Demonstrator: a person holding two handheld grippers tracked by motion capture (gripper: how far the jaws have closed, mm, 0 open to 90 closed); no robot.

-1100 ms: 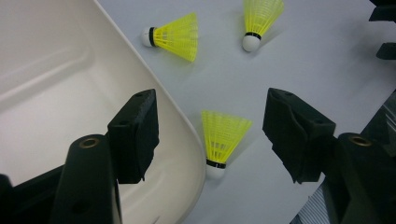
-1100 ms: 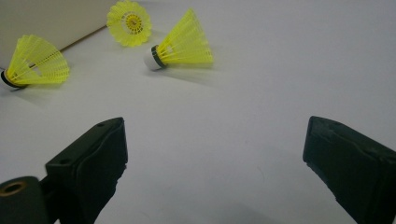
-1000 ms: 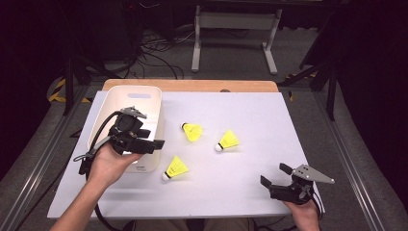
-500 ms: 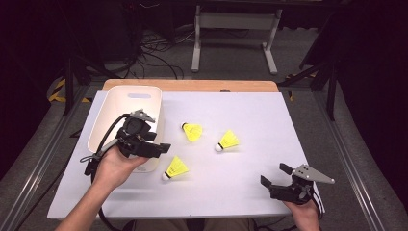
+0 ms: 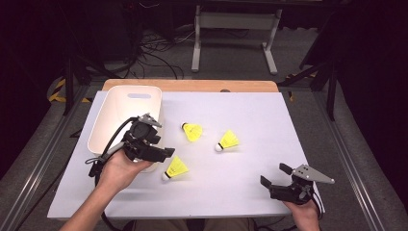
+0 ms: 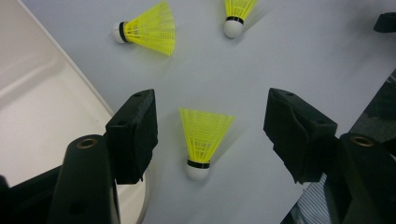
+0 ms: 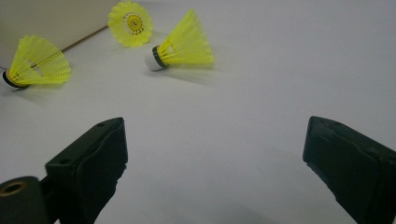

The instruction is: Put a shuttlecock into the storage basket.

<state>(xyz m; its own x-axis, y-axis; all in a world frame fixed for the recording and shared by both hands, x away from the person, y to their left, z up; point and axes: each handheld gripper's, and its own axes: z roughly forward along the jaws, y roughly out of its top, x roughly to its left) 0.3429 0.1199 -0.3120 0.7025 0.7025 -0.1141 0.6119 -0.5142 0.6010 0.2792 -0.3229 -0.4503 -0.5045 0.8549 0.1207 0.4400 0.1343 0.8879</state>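
Note:
Three yellow shuttlecocks lie on the white table point(image 5: 250, 115). My left gripper point(image 5: 161, 144) hovers at the bin's near right corner, open. Its jaws straddle the nearest shuttlecock point(image 5: 176, 168) from above without touching it. In the left gripper view that shuttlecock point(image 6: 203, 135) lies cork-down in the picture between the spread jaws of the left gripper point(image 6: 210, 100). The other two shuttlecocks point(image 5: 193, 131) point(image 5: 228, 141) rest farther out, near the table's middle. Low over the front right of the table, my right gripper point(image 5: 275, 175) point(image 7: 217, 126) is open and holds nothing.
A white plastic bin point(image 5: 139, 89) stands at the left of the table, its wall point(image 6: 37, 93) close beside my left jaw. The table's front edge runs just below my right hand. A metal stand and cables sit on the floor beyond the far edge.
My left gripper has shifted a little to the right, off the bin's rim and over the nearest shuttlecock. The right gripper and the shuttlecocks have stayed put.

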